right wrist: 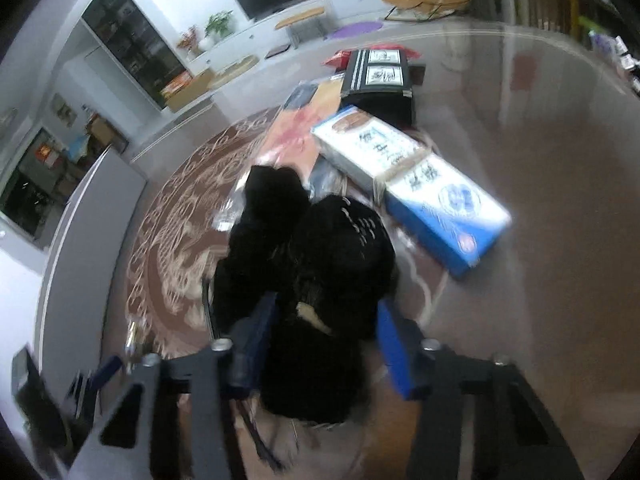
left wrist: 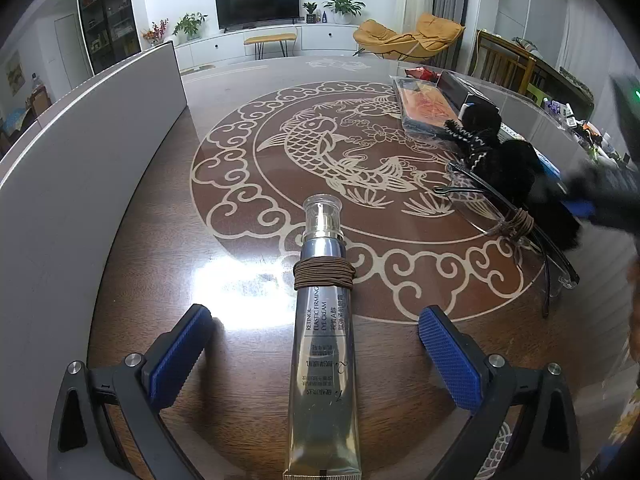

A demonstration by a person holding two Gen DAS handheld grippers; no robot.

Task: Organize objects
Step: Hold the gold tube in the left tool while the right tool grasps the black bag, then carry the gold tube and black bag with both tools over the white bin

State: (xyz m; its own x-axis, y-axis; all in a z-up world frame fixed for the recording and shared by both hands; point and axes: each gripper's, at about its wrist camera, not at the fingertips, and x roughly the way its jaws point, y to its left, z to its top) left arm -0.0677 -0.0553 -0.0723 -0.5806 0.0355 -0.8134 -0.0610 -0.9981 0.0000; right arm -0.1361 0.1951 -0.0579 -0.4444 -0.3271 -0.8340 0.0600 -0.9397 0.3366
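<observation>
Silver tube (left wrist: 323, 344) lies on the desk (left wrist: 248, 380) at lower centre of the left view, cap away, between the left gripper (left wrist: 316, 356) — jaws spread wide, blue pads clear of it. Glasses (left wrist: 500, 216) lie to its right. In the blurred right view, the right gripper (right wrist: 326, 340) pinches a black furry bundle (right wrist: 320, 264) — boxes (right wrist: 412, 184) beyond.

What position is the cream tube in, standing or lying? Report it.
Lying flat. The cream tube rests lengthwise on the table, cap pointing away, between the open left gripper fingers, touching neither.
</observation>
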